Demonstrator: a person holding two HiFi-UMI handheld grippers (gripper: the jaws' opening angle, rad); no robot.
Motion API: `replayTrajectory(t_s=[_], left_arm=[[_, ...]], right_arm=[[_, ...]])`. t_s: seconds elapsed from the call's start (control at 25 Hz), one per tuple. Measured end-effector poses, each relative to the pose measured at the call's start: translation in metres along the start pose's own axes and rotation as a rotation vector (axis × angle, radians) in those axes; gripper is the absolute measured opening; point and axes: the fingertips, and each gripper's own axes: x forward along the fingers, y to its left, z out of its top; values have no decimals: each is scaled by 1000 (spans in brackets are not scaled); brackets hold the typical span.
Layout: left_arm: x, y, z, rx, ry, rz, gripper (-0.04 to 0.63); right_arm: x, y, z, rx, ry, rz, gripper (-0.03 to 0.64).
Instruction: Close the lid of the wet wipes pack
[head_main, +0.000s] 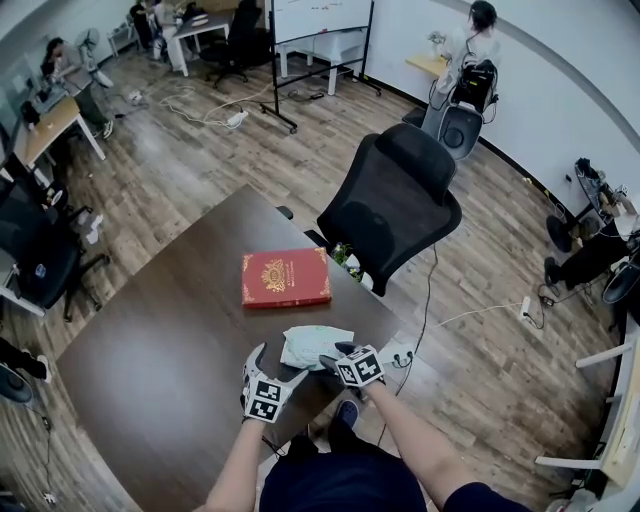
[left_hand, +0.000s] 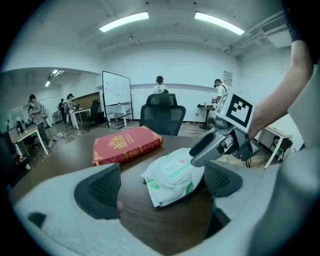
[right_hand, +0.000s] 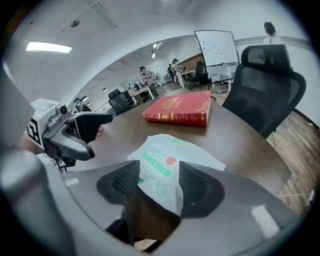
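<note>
The white wet wipes pack (head_main: 315, 345) with green print lies on the dark brown table (head_main: 160, 360) near its front edge. Its lid cannot be made out in any view. My left gripper (head_main: 275, 365) hovers just left of the pack with its jaws open and nothing between them; in the left gripper view the pack (left_hand: 175, 175) lies on the table beyond the pads. My right gripper (right_hand: 159, 184) is at the pack's near right end. The pack's end (right_hand: 165, 170) lies between its parted pads, which do not seem to press on it.
A red book (head_main: 285, 277) with a gold emblem lies on the table behind the pack. A black office chair (head_main: 395, 200) stands at the table's far right corner. People, desks and a whiteboard are farther off in the room.
</note>
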Motion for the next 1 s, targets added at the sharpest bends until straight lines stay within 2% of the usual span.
replayTrajectory(t_s=[0.12,0.28,0.4,0.6,1.0], left_arm=[[-13,2,1,-22,-13,23,517],[-21,6,-5,-56,-30,41,517],[-29,5,-7,-76,-20,41,517],[-43,2,-3,-100,-61,30,517],[-80,-5,22,-127,-155,39,517]], right_arm=[[-23,-9,-5,9,-49,-16,265],[-53,-19,-14,77,-122,-38,267],[-74,-22,-21,115,-167,-54,267],[-109,-14,-24,173,-267,-76,267],[-166,3,-23,110,-372,-119,264]])
